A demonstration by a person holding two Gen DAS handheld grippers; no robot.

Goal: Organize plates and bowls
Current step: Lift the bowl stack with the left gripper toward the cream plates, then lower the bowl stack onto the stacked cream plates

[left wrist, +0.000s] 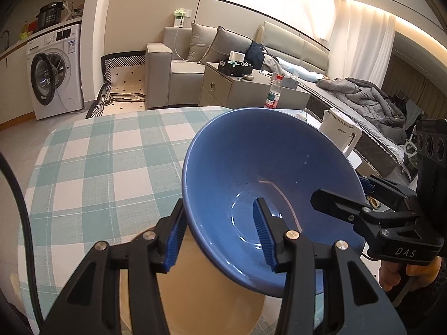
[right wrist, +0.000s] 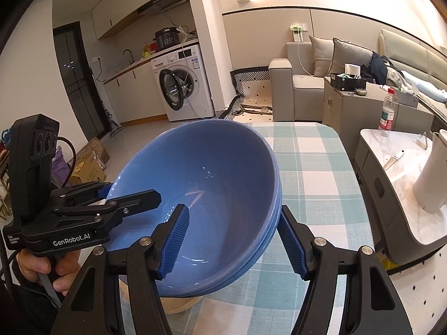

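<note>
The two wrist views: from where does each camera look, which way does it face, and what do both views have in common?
Left wrist: sits behind the left gripper, faces forward and down at the blue bowls; the right gripper and its hand show.
Right wrist: sits behind the right gripper, faces the bowls from the opposite rim; the left gripper shows.
Shared: bowls, checked tablecloth, washing machine.

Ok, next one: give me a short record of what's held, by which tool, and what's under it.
held: stack of blue bowls, tilted
left tool: clamped across the stack's wall, one pad inside, one outside
right tool: same, on the opposite side
beneath: tan plate on checked tablecloth
nearby: white kettle
</note>
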